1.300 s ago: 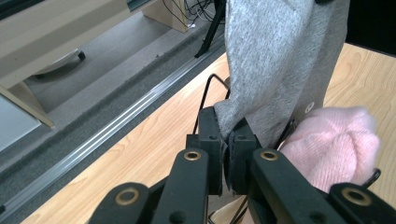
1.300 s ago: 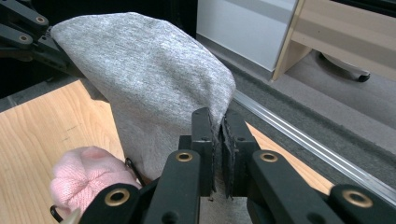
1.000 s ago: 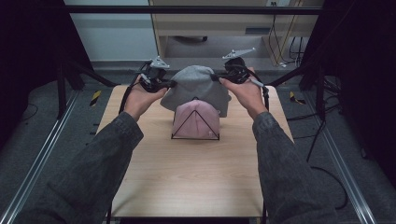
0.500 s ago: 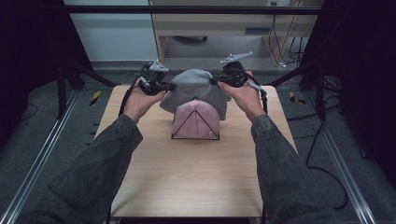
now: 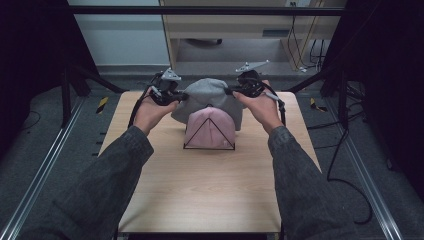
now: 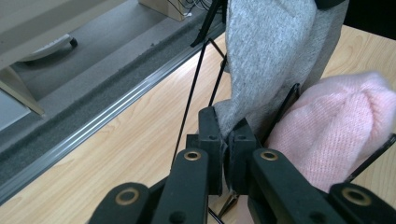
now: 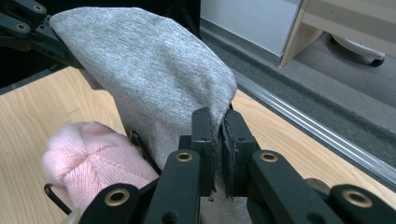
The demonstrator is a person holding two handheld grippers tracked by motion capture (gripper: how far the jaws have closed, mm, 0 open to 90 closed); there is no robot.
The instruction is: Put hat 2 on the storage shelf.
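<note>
Presently both tongs, left tongs (image 5: 181, 96) and right tongs (image 5: 231, 92), gripped the grey hat (image 5: 210, 92) at nine and three o'clock above the wire stand (image 5: 208, 135); seating it behind the pink hat (image 5: 210, 129) remained.

Both forearms reach forward, the left gripper (image 5: 180, 96) and right gripper (image 5: 231, 91) facing inward, jaws clamped.

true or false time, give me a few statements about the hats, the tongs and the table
1. Both tongs are shut on the grey hat: left tongs, right tongs. True.
2. The pink hat sits on a black wire stand. True.
3. The pink hat lies behind the grey one, farther from the person. False: it is in front, nearer the person.
4. The table is glass. False: it is light wood.
5. The left tongs grip the pink hat. False: they pinch grey fabric.
</note>
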